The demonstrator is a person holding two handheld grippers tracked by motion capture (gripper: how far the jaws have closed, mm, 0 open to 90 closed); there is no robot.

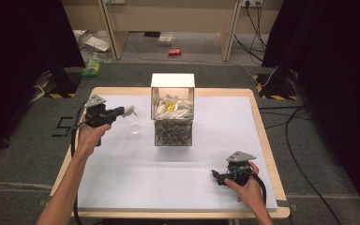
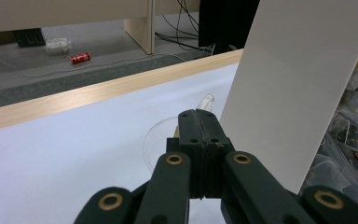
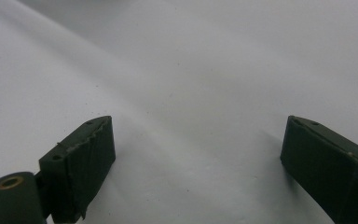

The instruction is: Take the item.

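Black left tongs (image 2: 200,114) are pressed tight together, and a small clear packet (image 2: 208,99) is pinched at their tip. Just a little bit of it pokes out past the ends. It looks thin, see-through and a bit whitish. What is inside it is too small to tell.

Right under the packet sits a clear cup (image 2: 154,140) with a round rim. In the high view the packet is up above the cup, on the left side of the surface.

Just beside the cup stands a clear box (image 1: 172,126) in the middle of the surface. Its white lid (image 2: 298,84) stands straight up. The box is full of more little packets, pale ones on top and darker ones lower down.

The right tongs (image 3: 196,158) are wide open and hold nothing. They hang low over the near right corner of the surface, well apart from the box and the cup. A hand (image 1: 249,187) holds them.

The surface (image 1: 168,178) is covered with a smooth white sheet, and a light wood edge (image 2: 98,95) runs around it.

Past the surface the floor (image 1: 23,140) is grey carpet. A red can (image 1: 174,52) lies on the floor at the back, near the pale wooden legs of a desk (image 1: 115,33). A green bottle (image 1: 92,68) sits on the floor to the left. Black cables (image 1: 300,159) trail along the right side. Black curtains (image 1: 337,70) hang on both sides of the room.
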